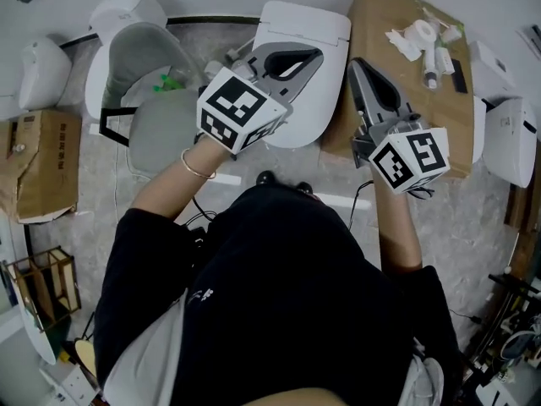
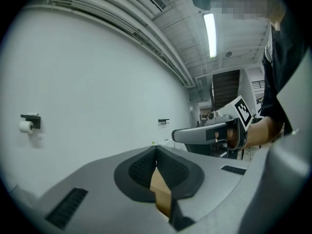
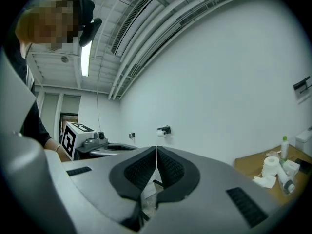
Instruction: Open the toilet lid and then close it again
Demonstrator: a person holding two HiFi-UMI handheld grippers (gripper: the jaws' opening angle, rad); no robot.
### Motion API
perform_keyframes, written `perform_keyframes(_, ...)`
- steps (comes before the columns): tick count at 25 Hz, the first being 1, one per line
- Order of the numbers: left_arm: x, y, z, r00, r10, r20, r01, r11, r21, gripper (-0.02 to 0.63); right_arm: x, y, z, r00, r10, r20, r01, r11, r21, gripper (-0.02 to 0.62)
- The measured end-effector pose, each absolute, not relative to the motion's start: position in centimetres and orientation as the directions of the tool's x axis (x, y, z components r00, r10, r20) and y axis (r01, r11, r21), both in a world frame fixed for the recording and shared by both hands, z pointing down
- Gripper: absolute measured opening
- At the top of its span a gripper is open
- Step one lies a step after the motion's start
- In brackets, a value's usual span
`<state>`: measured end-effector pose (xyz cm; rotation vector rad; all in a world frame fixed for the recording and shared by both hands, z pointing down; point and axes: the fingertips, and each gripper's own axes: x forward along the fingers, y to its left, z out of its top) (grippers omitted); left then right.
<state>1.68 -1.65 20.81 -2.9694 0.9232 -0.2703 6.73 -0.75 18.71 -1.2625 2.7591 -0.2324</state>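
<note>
Both pairs of jaws pressed together on nothing, left gripper (image 1: pixel 313 56) and right gripper (image 1: pixel 357 66) hover near the shut toilet lid (image 1: pixel 308 24); opening seemingly awaits, needing a tip under its rim

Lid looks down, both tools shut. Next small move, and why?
Probably lower the left tool toward the front edge of the toilet lid and part its jaws. The lid lies closed, the left tool hangs above it, and both it and the right tool are shut on nothing, aimed at the wall.
</note>
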Motion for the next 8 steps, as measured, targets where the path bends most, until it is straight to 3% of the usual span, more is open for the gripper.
perform_keyframes(8,1.1,-1.5,21.2,0.839,-0.509,0.194,-0.506,-0.86,-0.068,0.003,5.1,-0.7,19.2,-0.661,-0.75,-0.034,-0.733,0.654,-0.187,0.02)
